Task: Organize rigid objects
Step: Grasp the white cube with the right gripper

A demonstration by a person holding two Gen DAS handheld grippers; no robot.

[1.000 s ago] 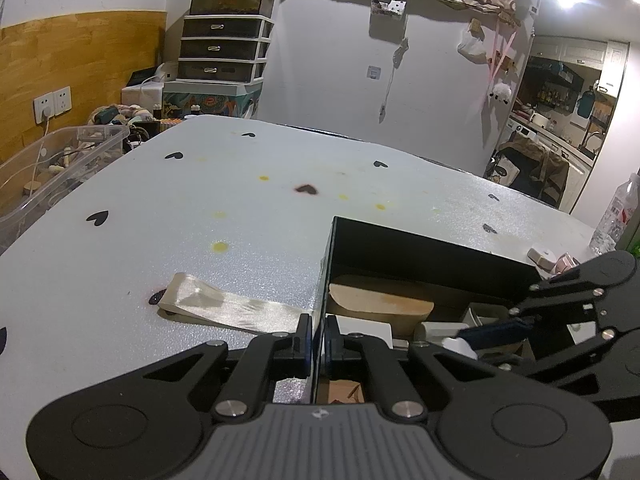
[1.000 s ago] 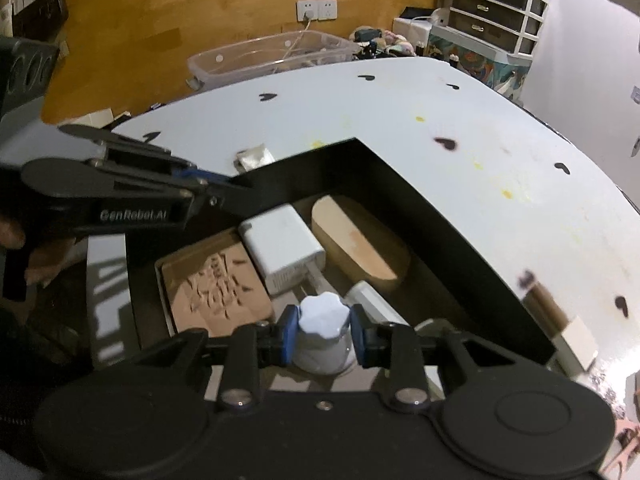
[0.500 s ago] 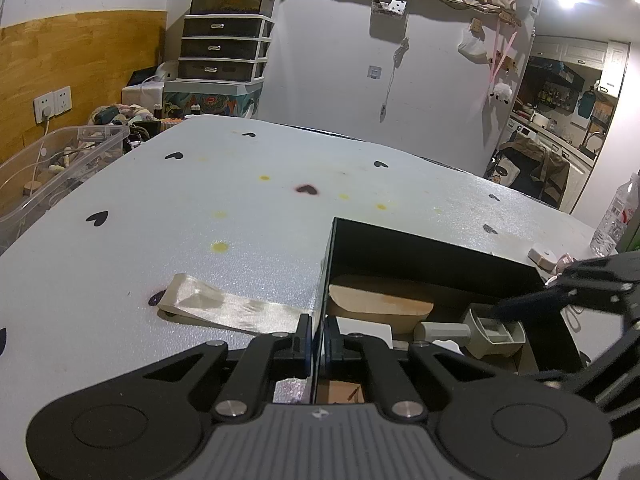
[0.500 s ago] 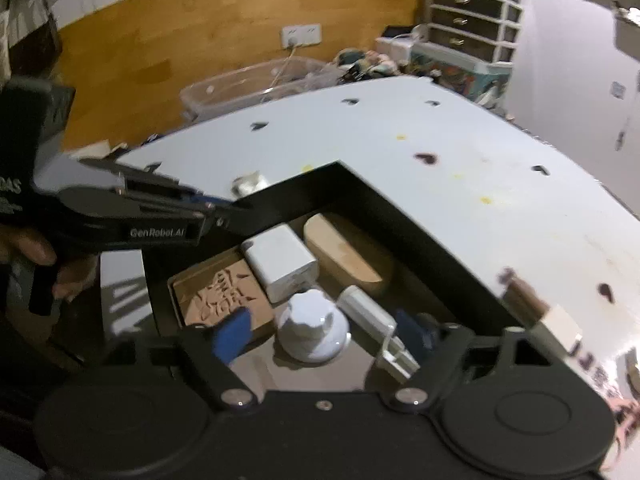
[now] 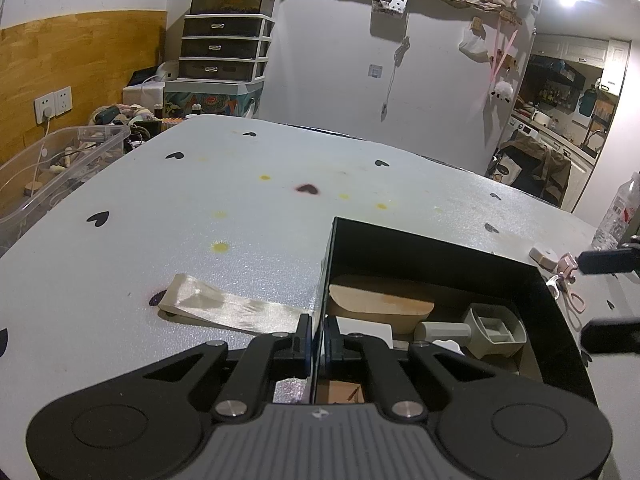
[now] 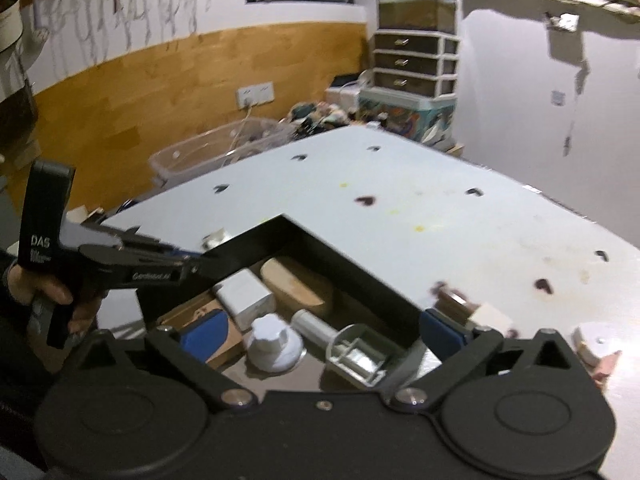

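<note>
A black box (image 5: 440, 248) sits on the white table; it also shows in the right wrist view (image 6: 348, 268). My left gripper (image 5: 318, 338) is shut on the box's left wall. Inside lie a wooden block (image 5: 380, 302), a white adapter (image 6: 244, 294), a white knob (image 6: 274, 342), a grey scoop (image 5: 492, 330) and a brown carved tile (image 6: 200, 314). My right gripper (image 6: 320, 330) is open and empty, raised above the box's near side. Its blue pads (image 6: 204, 330) stand wide apart.
A clear strip of plastic (image 5: 228, 306) lies left of the box. Small beige and pink items (image 5: 556, 260) lie right of it, and a plastic bottle (image 5: 618, 208) stands at the right edge. A clear bin (image 5: 52, 168) sits off the table's left side.
My right gripper let go of the white knob inside the box, opened wide, and pulled up and back. My left gripper stayed clamped on the box wall.
</note>
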